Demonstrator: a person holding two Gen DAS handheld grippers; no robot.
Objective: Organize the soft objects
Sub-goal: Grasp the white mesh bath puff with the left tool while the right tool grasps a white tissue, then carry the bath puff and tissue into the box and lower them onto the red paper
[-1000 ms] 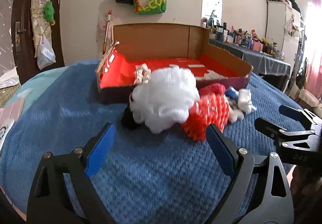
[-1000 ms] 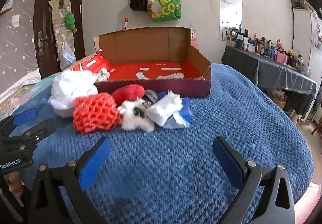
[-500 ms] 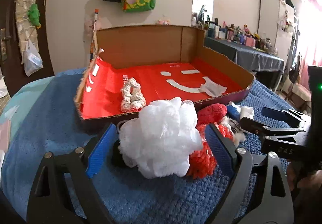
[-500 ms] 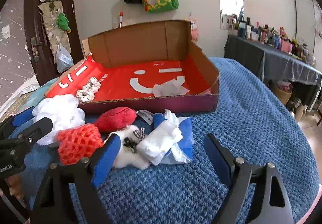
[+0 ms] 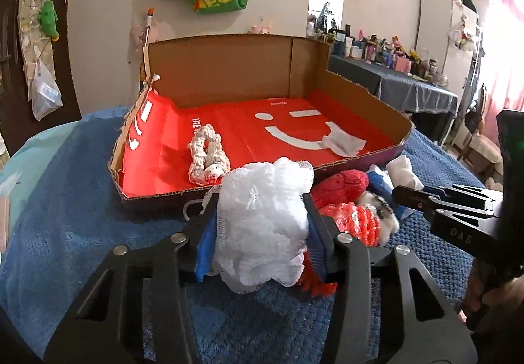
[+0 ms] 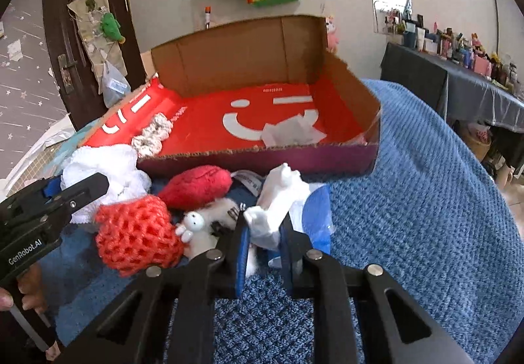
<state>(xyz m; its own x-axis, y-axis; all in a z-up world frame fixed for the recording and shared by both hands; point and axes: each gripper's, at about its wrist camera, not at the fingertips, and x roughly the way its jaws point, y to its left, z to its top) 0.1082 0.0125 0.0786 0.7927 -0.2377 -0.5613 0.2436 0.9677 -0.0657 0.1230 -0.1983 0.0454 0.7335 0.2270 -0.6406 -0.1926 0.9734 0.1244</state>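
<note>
Left wrist view: the left gripper (image 5: 260, 241) has just closed its jaws on the white mesh pouf (image 5: 262, 223); beyond them the cardboard box (image 5: 229, 69) already holds a braided white piece (image 5: 207, 155). Right wrist view: the right gripper (image 6: 263, 244), jaws just closed tight, pinches the white folded cloth (image 6: 278, 200); left of it, the red net ball (image 6: 136, 234), red plush (image 6: 196, 185) and small white toy (image 6: 199, 228) await boxing.

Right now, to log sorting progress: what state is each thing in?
Left gripper: shut on white mesh pouf.
Right gripper: shut on white cloth.
Cardboard box: open.
Braided white scrunchie: inside box.
Red net pouf: outside on blanket.
</note>
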